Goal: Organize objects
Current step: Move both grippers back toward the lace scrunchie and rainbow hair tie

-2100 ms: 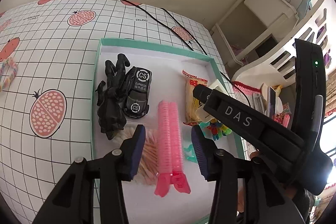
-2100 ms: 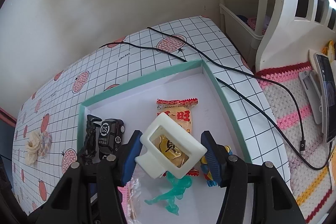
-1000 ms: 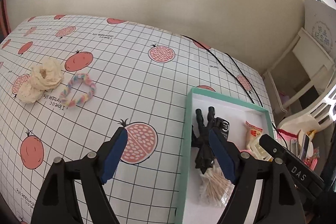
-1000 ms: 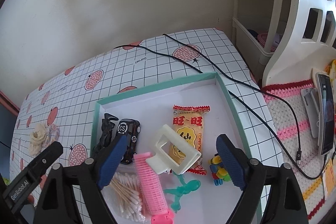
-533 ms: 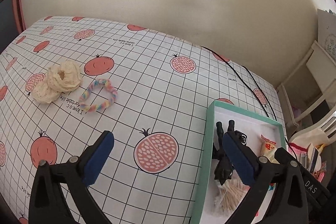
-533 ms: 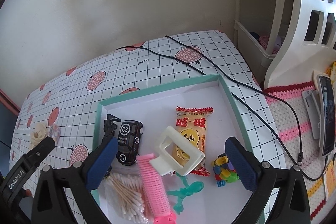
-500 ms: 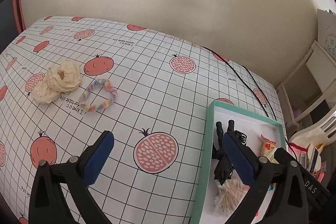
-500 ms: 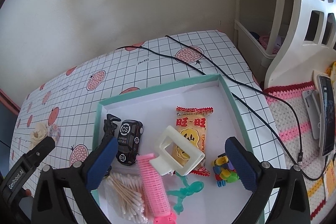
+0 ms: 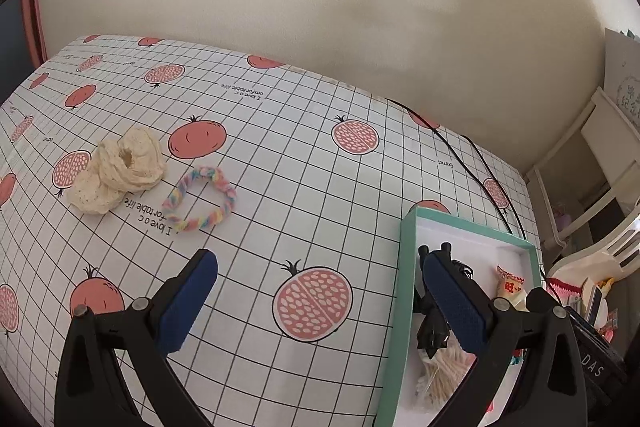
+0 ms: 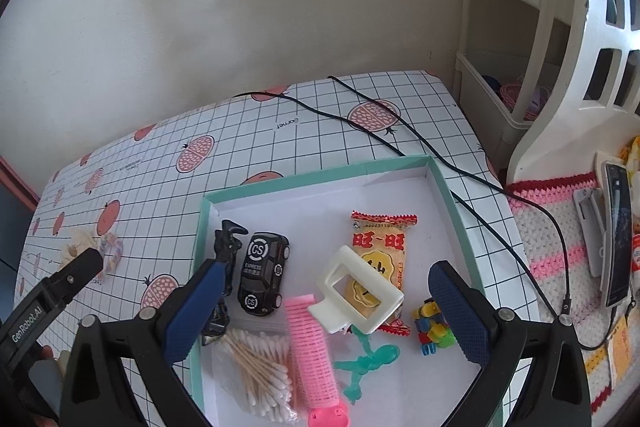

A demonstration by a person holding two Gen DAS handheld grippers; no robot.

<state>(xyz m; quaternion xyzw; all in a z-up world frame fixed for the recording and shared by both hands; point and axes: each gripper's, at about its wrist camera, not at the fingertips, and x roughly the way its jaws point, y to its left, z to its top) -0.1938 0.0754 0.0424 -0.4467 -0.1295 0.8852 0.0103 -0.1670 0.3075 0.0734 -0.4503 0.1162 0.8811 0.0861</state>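
While spread wide with nothing between its blue pads, hovers over the gridded pomegranate tablecloth in the left wrist view: left gripper, one pad above bare cloth, the other above the near-left edge of the teal-rimmed box. Well to the left on the cloth, outside the box: cream lace scrunchie and, just beside it, pastel braided hair tie, neither touched. Inside the box, partly hidden behind the pad: black figure, bag of cotton swabs, corner of an orange snack packet. Along the far edge of the table, a black cable. Seen from the right wrist: right gripper likewise opened wide and empty, held above the box. Resting in the box: black toy car beside the black figure; cotton swabs at the near left; pink hair roller next to them; cream square hair claw lying tilted across the snack packet and touching the roller's far end; green stretchy figure below the claw; small multicoloured block toy near the right pad. At far left, the scrunchie and hair tie on the cloth, with the left gripper's body in front of them.
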